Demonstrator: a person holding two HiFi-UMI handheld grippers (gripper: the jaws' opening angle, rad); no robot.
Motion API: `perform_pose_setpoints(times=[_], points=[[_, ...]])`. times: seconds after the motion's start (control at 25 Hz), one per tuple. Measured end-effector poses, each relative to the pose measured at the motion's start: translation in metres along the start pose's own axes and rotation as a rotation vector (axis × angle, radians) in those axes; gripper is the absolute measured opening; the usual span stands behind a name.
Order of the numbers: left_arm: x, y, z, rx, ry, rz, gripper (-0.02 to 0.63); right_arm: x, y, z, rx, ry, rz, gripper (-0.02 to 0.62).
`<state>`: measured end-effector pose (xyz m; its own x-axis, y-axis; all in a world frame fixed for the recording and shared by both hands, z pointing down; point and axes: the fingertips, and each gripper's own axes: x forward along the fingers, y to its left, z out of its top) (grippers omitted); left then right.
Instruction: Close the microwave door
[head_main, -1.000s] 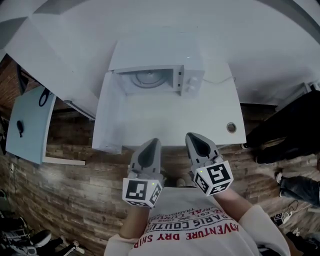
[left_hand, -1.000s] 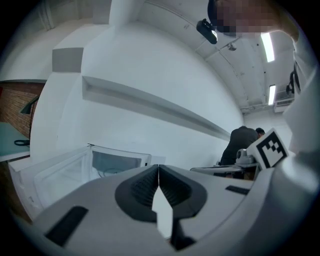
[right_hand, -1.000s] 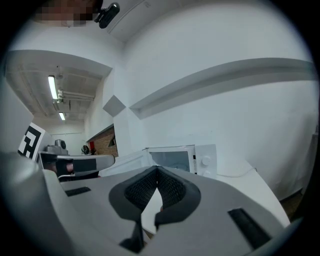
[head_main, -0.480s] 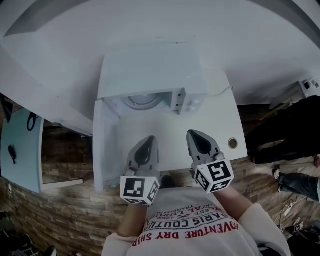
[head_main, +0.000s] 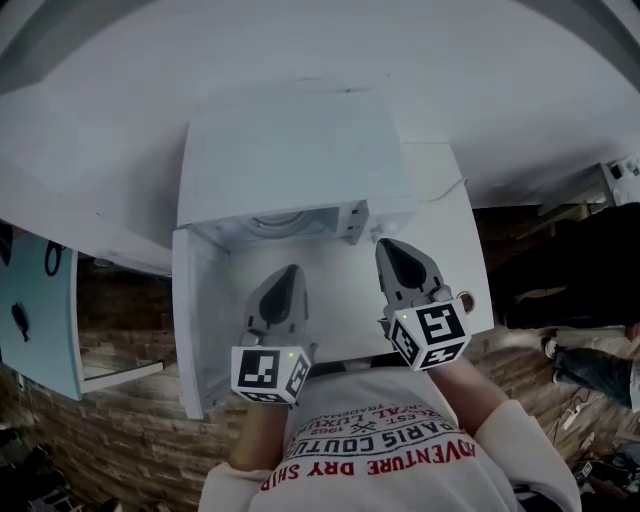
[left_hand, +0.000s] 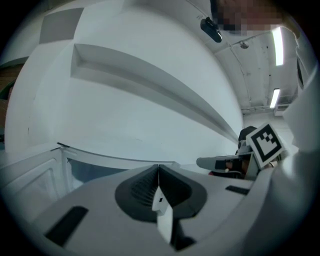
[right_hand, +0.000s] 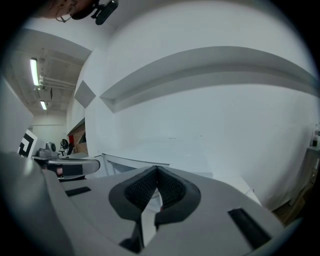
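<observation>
Task undone: microwave (head_main: 290, 160) door (head_main: 192, 320) wide open at 9 o'clock; L gripper (head_main: 290, 273) & R gripper (head_main: 391, 249) fingers closed, empty.

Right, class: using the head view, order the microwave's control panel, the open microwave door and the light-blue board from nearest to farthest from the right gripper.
1. The control panel: just ahead of the right gripper, on the microwave's right front.
2. The open microwave door: off to the left, beyond the left gripper.
3. The light-blue board: at the picture's far left.
</observation>
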<state>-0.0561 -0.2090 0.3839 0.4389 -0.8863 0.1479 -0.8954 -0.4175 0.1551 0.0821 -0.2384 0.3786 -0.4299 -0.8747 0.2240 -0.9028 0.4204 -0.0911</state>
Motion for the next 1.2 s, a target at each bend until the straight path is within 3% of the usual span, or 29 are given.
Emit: perform_pose_setpoints(times=[0.48,0.68,0.92,1.04,1.2], points=[[0.007,-0.008,-0.017,-0.071,0.009,0.254,0.008,0.048,-0.037,-0.008,-0.041,0.134,0.096,0.012],[-0.012,-0.004,-0.029,-0.098,0.006,0.367,0.008,0.051,-0.037,-0.007,-0.032,0.130,0.156,0.012],[-0.056,-0.002,-0.042,-0.114,-0.008,0.528,0.008,0.053,-0.032,-0.019,0.003,0.195,0.241,0.012],[-0.094,0.002,-0.049,-0.136,-0.022,0.670,0.008,0.056,-0.031,-0.011,-0.020,0.152,0.269,0.012],[-0.142,0.002,-0.056,-0.138,-0.027,0.779,0.007,0.053,-0.050,0.014,-0.090,0.066,0.218,0.012]])
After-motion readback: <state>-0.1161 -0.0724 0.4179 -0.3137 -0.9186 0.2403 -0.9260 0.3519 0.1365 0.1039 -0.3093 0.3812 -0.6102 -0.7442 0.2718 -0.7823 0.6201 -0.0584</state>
